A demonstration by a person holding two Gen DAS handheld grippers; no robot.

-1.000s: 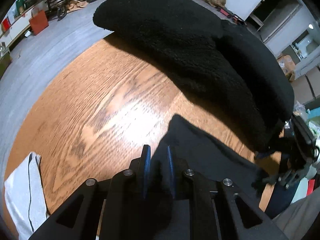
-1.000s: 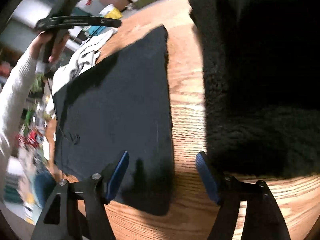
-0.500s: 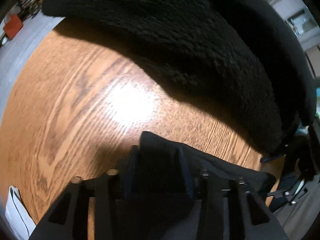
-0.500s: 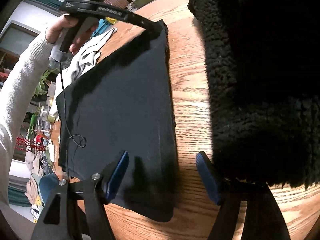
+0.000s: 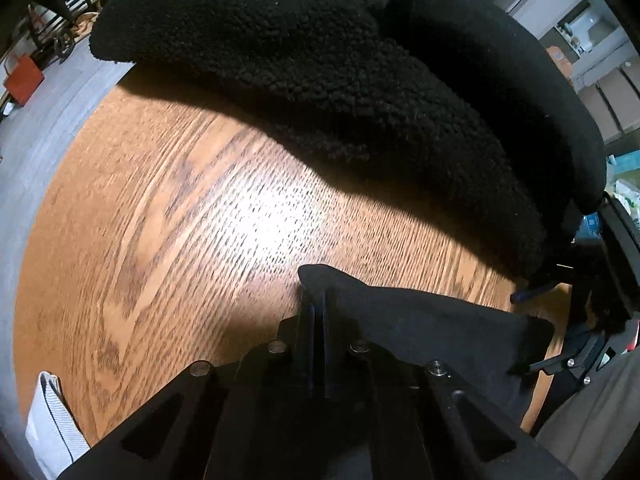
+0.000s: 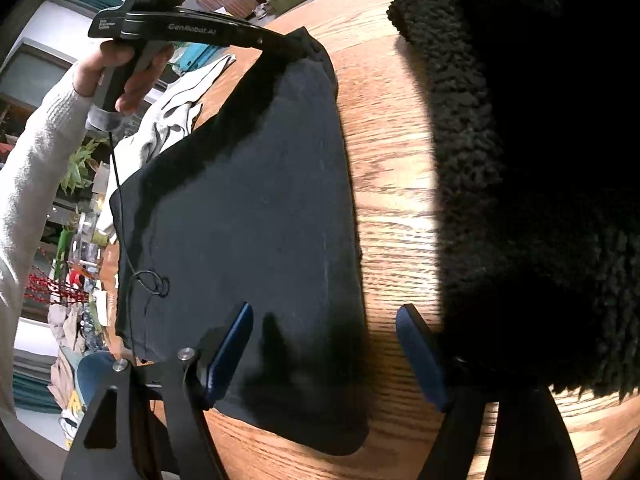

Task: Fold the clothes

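My left gripper is pinched tight on the far corner of the dark cloth; its 2 fingers meet with the fabric folded over their tips, and the right wrist view shows that corner lifted slightly off the table. The rest of the cloth lies flat on the wood, a rough 4-sided shape running from that corner back toward my right gripper. A thin black cord hangs from the left handle and loops on the cloth's left edge.

My right gripper is wide and its jaws are opening a little more. It holds nothing. Its left finger hovers over the near end of the cloth, its right finger over bare wood just beside the cloth's edge.

A thick black fleece garment lies along the table's far side, apart from the cloth with a strip of wood between. A pale garment sits bunched beyond the cloth's left side. My hand, in a light knit sleeve, grips the left handle.
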